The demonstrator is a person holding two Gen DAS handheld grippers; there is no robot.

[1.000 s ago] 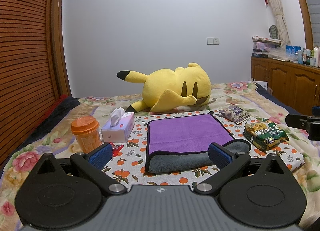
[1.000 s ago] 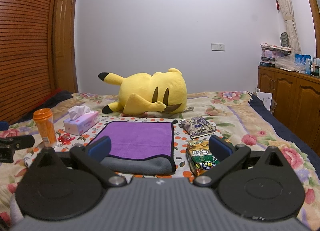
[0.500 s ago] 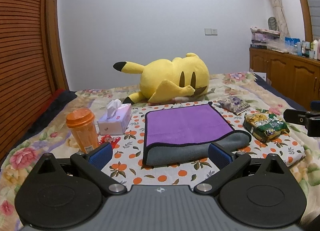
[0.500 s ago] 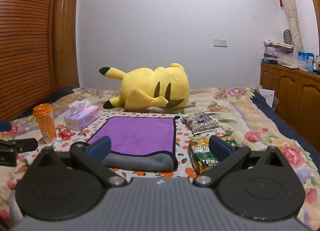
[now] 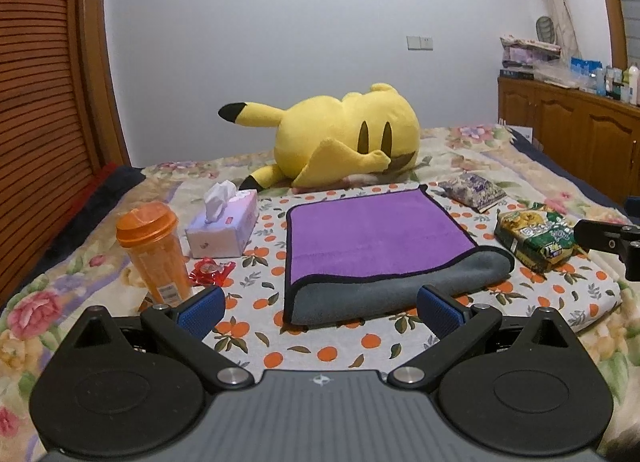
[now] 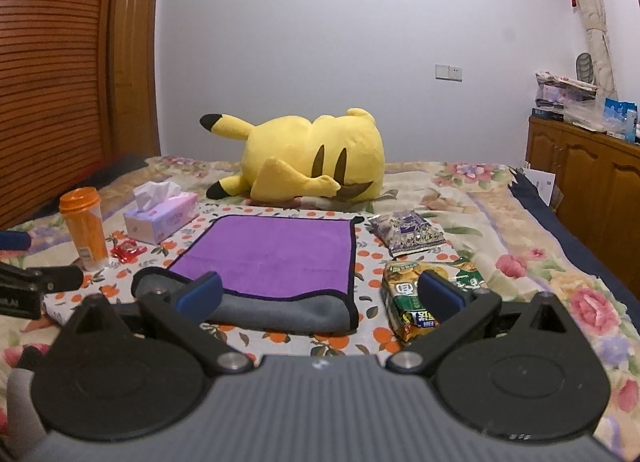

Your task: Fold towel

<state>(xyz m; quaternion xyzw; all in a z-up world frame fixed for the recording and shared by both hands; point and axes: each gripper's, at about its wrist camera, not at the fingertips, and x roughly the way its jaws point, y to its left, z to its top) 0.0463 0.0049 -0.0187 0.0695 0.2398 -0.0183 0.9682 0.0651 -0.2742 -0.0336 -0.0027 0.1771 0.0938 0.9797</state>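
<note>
Bedspread shows more before the folded towel; both grippers' fingers stay apart.

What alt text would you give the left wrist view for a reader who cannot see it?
A purple towel, folded once with its grey underside showing along the near edge, lies on an orange-print cloth on a bed, beyond the open left gripper. An orange bottle and a tissue box stand left of it; a yellow Pikachu plush lies behind.

Purple-and-grey towel, orange-print cloth
</note>
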